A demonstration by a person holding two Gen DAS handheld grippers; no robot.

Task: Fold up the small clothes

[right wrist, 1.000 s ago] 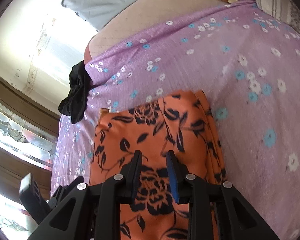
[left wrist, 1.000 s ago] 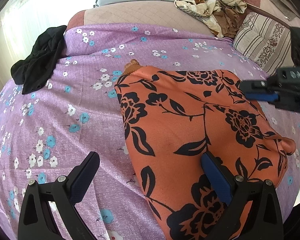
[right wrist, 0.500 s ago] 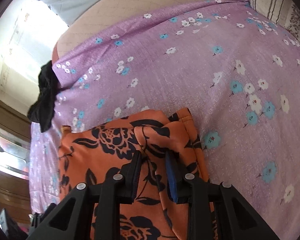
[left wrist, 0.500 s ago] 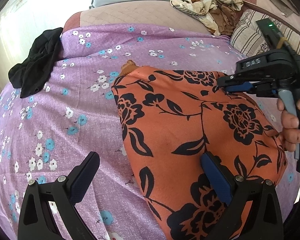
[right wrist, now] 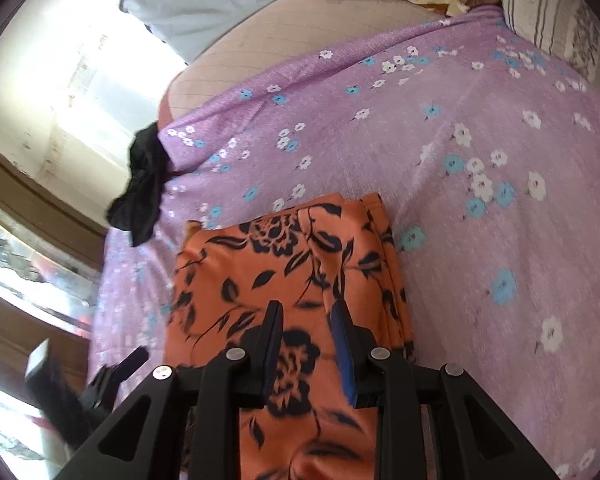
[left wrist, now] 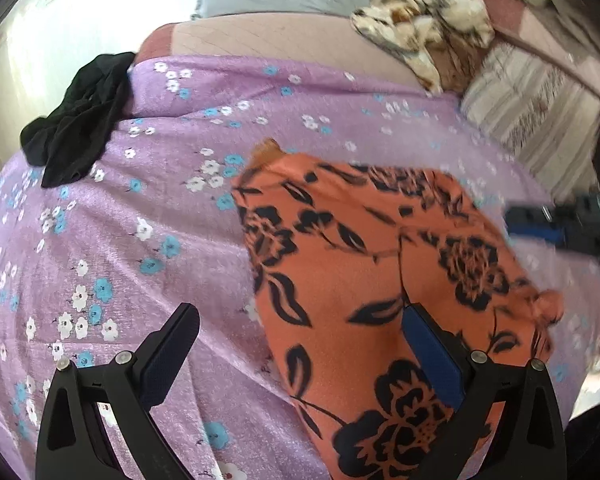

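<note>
At the far left of the left wrist view, a crumpled black garment lies on the edge of the lilac sheet, a faintly shiny fabric printed with small white and blue flowers. The left gripper hangs low over the sheet with its jaws spread wide, gripping nothing; its right finger lies over the orange cloth, though whether it touches is hard to tell. That cloth, a smooth weave with bold black roses and leaves, lies folded in a rough rectangle at the middle of the sheet, its right corner bunched into a small knob. Further right, the right gripper shows as a blurred black-and-blue bar beside the cloth's right edge; half a second ago it sat higher and further in over the cloth, so it has drawn back. In its own view the right gripper has its jaws set narrow with a gap, nothing visibly pinched, above the cloth, whose layered edges stack at the right; more cloth now shows ahead of the fingers than before. A striped pillow and a rumpled beige floral cloth lie behind.
</note>
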